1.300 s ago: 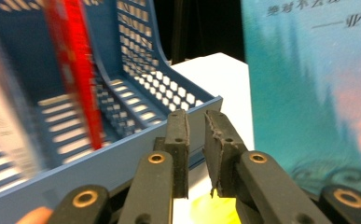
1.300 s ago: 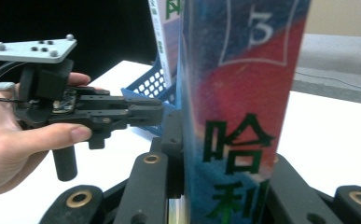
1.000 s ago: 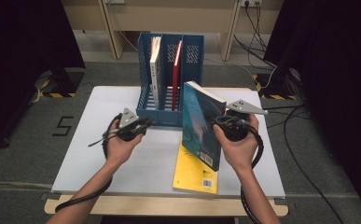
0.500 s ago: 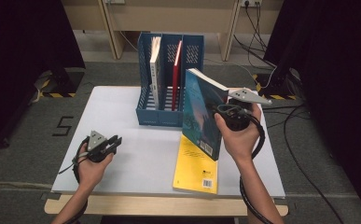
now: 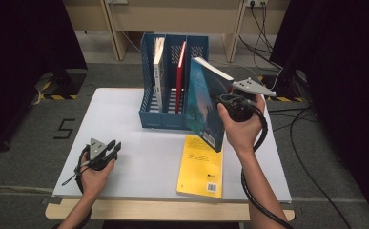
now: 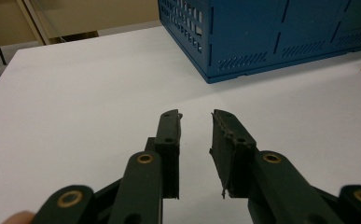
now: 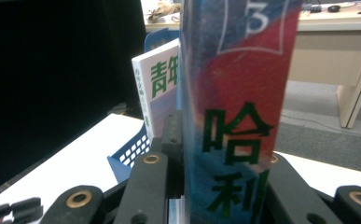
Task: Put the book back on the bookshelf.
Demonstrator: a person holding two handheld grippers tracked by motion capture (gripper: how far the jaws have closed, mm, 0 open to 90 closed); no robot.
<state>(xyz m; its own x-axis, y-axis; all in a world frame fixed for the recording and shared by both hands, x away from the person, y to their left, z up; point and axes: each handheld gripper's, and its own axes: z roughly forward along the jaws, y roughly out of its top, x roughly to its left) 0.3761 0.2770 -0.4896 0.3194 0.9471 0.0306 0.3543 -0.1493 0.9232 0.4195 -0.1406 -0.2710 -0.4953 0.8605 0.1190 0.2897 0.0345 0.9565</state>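
My right gripper (image 5: 221, 103) is shut on a thick blue-green book (image 5: 202, 107), held upright and tilted above the table just right of the blue file rack (image 5: 149, 83). In the right gripper view the book's spine (image 7: 236, 93) stands between the jaws, which press on both its sides. A white book (image 5: 158, 71) and a red book (image 5: 180, 71) stand in the rack. A yellow book (image 5: 200, 164) lies flat under the held one. Low at the table's front left, my left gripper (image 5: 113, 148) is open; its jaws have just been opening around nothing (image 6: 196, 119).
The white table (image 5: 125, 109) has bare room on its left half and in front of the rack (image 6: 271, 37). Beige desks (image 5: 182, 14) stand behind the table, and cables trail on the floor at the right. The white book (image 7: 162, 88) stands close left of the held book.
My left hand has drawn back from beside the rack to the table's front left and sunk lower. My right hand has lifted the blue-green book a little, toward the rack.
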